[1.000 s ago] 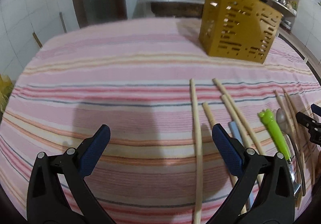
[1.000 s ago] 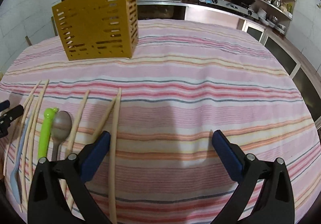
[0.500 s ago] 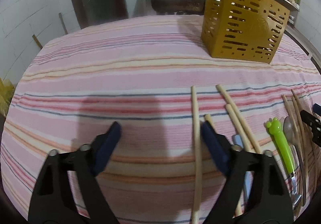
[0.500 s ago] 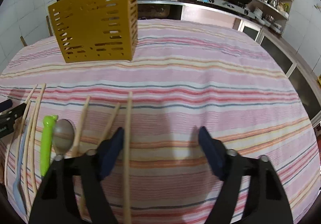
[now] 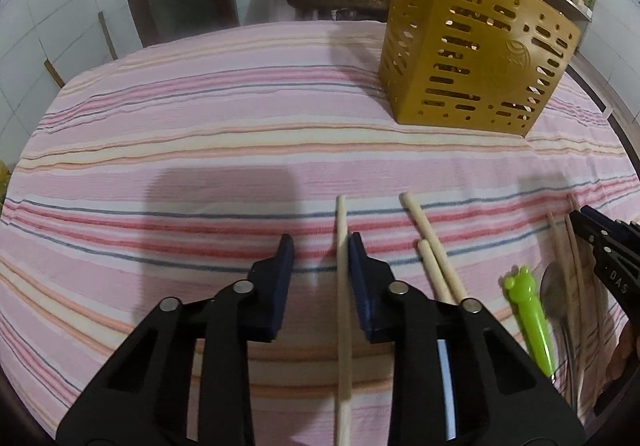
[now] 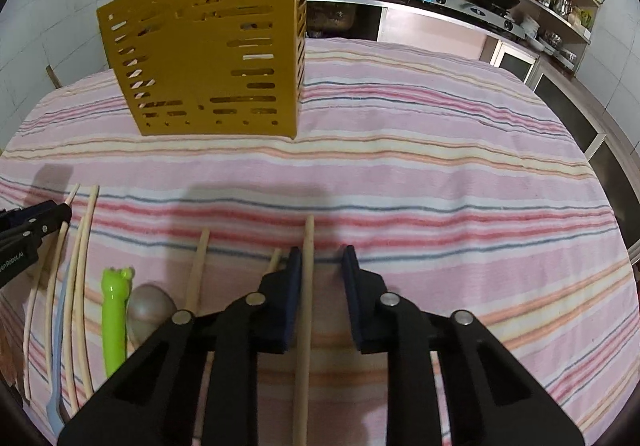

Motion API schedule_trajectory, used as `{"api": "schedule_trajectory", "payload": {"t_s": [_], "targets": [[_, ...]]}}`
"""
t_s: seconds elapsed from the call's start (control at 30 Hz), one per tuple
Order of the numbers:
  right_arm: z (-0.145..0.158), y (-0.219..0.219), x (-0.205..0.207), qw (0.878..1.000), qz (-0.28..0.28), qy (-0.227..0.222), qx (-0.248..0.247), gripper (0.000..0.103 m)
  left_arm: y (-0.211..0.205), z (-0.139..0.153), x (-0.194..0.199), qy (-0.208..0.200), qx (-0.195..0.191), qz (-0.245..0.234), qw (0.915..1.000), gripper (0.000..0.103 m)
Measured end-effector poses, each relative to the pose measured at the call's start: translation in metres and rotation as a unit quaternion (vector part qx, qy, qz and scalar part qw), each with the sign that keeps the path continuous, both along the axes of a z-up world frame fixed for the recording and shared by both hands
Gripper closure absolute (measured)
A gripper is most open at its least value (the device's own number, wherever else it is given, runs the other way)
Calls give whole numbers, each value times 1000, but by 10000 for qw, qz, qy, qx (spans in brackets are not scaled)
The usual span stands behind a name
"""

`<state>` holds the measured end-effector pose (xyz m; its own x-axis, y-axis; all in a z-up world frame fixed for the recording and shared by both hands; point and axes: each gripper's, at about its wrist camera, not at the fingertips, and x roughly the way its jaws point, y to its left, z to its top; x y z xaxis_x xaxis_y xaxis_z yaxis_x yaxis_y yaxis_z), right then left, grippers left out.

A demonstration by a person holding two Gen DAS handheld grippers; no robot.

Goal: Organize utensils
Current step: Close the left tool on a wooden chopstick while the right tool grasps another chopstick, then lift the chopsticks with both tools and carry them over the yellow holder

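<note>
a: kitchen backdrop is noted; striped tablecloth point(image 5: 180, 134) carries a yellow slotted holder point(image 5: 472, 58) at the far side, with utensils laid in a row nearer the cameras

b: left gripper point(image 5: 320, 258) is recorded partly spread, one pale chopstick point(image 5: 342, 286) lying between the pads, close against the right pad point(image 5: 362, 286); no squeeze is seen. right gripper point(image 6: 318, 266) is likewise part open around another chopstick point(image 6: 306, 286), hard by its left pad

a: remaining items: paired chopsticks point(image 5: 430, 250), green frog-handled utensil point(image 5: 528, 310), spoon point(image 6: 150, 308), thin sticks point(image 6: 76, 286). holder well apart

b: risk judged: each stick sits off-centre, so on closing it could be rolled aside or pinched askew, then tilted out when lifted; cloth folds might also be caught
</note>
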<state>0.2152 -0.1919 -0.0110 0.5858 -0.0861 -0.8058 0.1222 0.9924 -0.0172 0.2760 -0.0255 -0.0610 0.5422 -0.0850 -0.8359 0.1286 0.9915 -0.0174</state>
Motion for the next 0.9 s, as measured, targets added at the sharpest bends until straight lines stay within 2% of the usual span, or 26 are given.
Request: {"api": "schedule_trajectory", "payload": {"t_s": [0.13,0.27,0.37,0.57,0.9], "targets": [[0,-1,0,9999,-6,-96,69,95,0,0,0,-108,6,16,9999,87],[0,-5,-5,9995,-68,-250,173,96,1,0,-5,-220,21,63,9997,98],[5,-8,-9,9988,-89,-390,282,96,6,7,-13,-313,-101,109,9994,98],[23,-9,-21,9963,-99,-786,339,97,14,31,-32,-752,-238,246,9966,98],[64,-17,-60,9825,-182,-1780,516,97,29,83,-84,-1757,-388,414,9828,98]]}}
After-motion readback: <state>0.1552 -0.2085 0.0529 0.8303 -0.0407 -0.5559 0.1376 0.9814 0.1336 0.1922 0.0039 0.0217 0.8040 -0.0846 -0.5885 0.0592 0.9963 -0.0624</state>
